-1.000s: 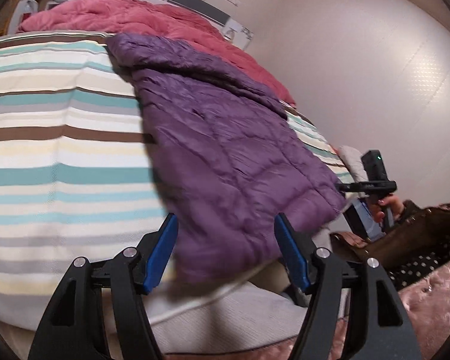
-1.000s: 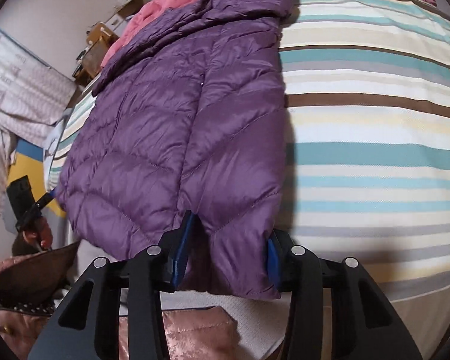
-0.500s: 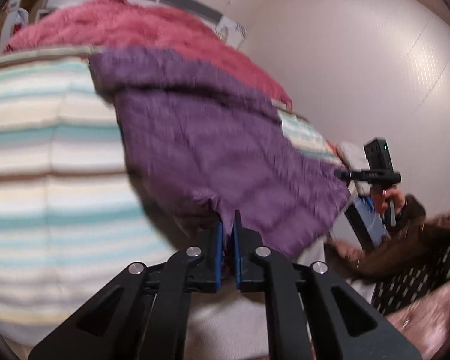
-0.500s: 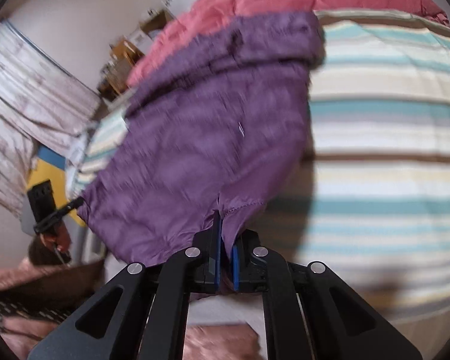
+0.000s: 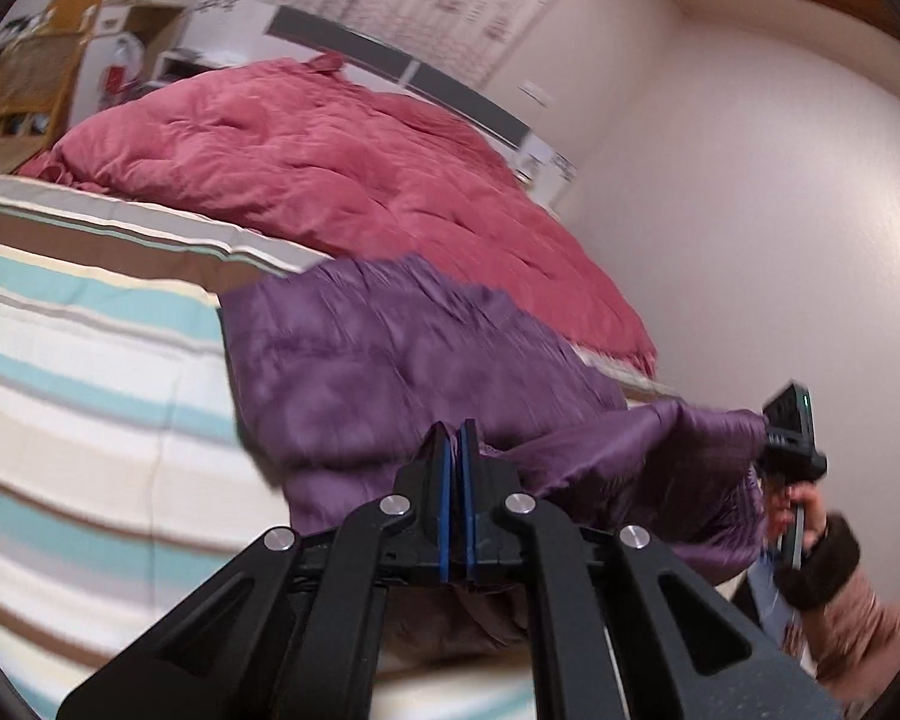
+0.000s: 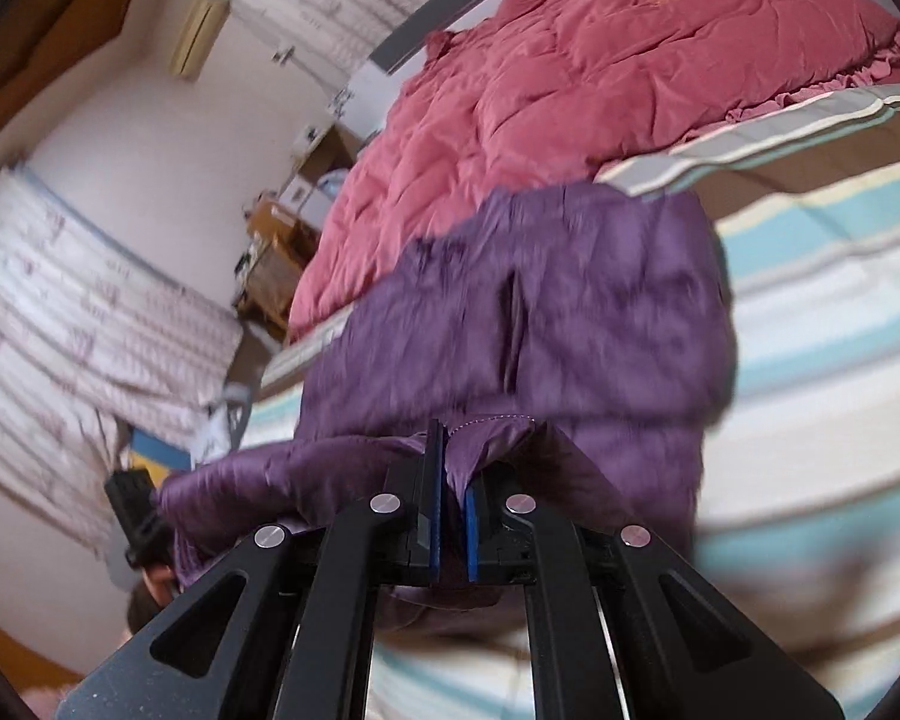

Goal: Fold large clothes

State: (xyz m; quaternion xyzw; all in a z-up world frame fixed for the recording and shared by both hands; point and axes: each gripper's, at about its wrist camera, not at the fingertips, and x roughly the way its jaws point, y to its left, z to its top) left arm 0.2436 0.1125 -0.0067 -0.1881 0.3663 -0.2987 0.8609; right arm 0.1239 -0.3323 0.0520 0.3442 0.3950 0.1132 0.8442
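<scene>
A purple quilted down jacket [image 5: 360,360] lies on the striped bed cover [image 5: 78,396], its hem lifted off the cover. My left gripper [image 5: 457,438] is shut on one corner of that hem. In the right wrist view my right gripper [image 6: 455,450] is shut on the other hem corner of the jacket [image 6: 570,324], purple cloth pinched between the blue pads. The raised hem hangs in a fold between the two grippers. Each view shows the other gripper at its edge, held by a hand [image 5: 804,510]. The jacket's collar end rests flat near the pink quilt.
A crumpled pink quilt [image 5: 342,180] covers the far part of the bed. A pale wall [image 5: 750,210] runs close along one side. Wooden shelves and a chair [image 5: 24,84] stand beyond the bed's head. Patterned curtains [image 6: 60,300] hang beside the bed.
Both grippers closed on the jacket's hem corners, then rose and moved toward the collar, lifting the hem off the bed. The jacket now looks shorter, its lower part carried up.
</scene>
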